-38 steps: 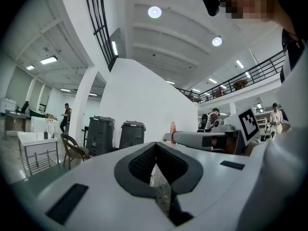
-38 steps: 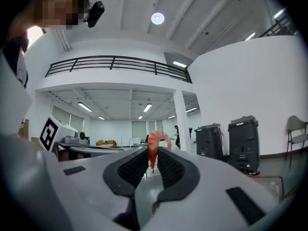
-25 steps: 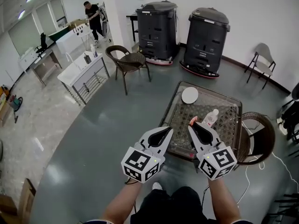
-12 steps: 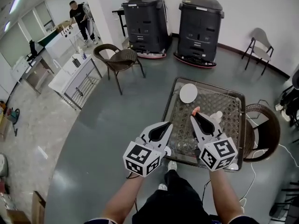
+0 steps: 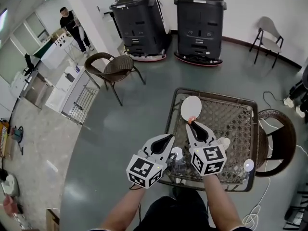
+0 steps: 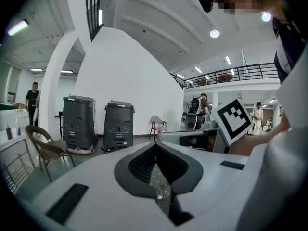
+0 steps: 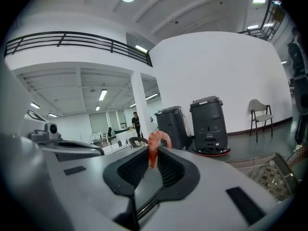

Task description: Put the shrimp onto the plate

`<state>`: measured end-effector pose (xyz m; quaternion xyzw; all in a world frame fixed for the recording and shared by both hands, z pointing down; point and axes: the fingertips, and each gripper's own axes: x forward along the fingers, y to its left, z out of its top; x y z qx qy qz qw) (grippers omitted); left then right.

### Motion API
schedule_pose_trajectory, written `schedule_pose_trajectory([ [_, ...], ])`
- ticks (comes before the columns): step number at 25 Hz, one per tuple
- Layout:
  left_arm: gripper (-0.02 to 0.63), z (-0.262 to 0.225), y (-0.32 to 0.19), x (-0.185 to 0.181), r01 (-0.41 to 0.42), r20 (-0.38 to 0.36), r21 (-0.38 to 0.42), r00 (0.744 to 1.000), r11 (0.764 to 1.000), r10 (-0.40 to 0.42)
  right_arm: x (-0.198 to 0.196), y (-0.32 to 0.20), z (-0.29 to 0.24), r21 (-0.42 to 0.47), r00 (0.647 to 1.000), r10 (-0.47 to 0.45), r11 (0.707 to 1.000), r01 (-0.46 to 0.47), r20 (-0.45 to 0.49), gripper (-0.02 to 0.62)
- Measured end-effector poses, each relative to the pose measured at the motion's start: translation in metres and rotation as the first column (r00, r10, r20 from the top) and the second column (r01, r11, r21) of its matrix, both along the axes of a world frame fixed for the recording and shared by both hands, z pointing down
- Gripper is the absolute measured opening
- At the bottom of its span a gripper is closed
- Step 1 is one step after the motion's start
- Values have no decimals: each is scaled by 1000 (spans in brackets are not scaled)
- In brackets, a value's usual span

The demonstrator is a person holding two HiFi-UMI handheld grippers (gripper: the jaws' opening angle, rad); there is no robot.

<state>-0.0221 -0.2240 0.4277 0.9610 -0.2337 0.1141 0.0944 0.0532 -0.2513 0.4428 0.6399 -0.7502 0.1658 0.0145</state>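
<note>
A white plate (image 5: 191, 107) lies at the far left of the wicker-topped table (image 5: 217, 95). My right gripper (image 5: 190, 124) hovers just short of the plate's near edge, shut on an orange shrimp (image 5: 191, 120). In the right gripper view the shrimp (image 7: 156, 146) sticks up curled from between the closed tips of that gripper (image 7: 153, 153). My left gripper (image 5: 170, 137) hangs over the table's near left edge, shut with nothing in it. The left gripper view shows its tips (image 6: 155, 145) meeting, empty.
A clear cup (image 5: 176, 154) stands by the table's near left edge, a plastic bottle (image 5: 223, 142) lies right of my right gripper, and a white disc (image 5: 249, 165) sits near the front right corner. Wicker chairs (image 5: 113, 66) (image 5: 275, 137) flank the table; two black machines (image 5: 199, 20) stand behind.
The table has come closer under me. My right gripper has carried the shrimp forward and left, up to the plate's near edge. The left gripper now hangs over the table's edge.
</note>
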Motion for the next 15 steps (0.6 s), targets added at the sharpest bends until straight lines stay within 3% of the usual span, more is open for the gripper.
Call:
schedule_pose_trajectory([
  [8,9,39,-56,19,-7,48,-32,999,999,9,26,-68,66,-129,998,64,989,-67,-28,61],
  [15,9,76,-96,37,-98,51,-82,993,992,102,51,-110,122,-245,979,94,960,-137,-181,61],
])
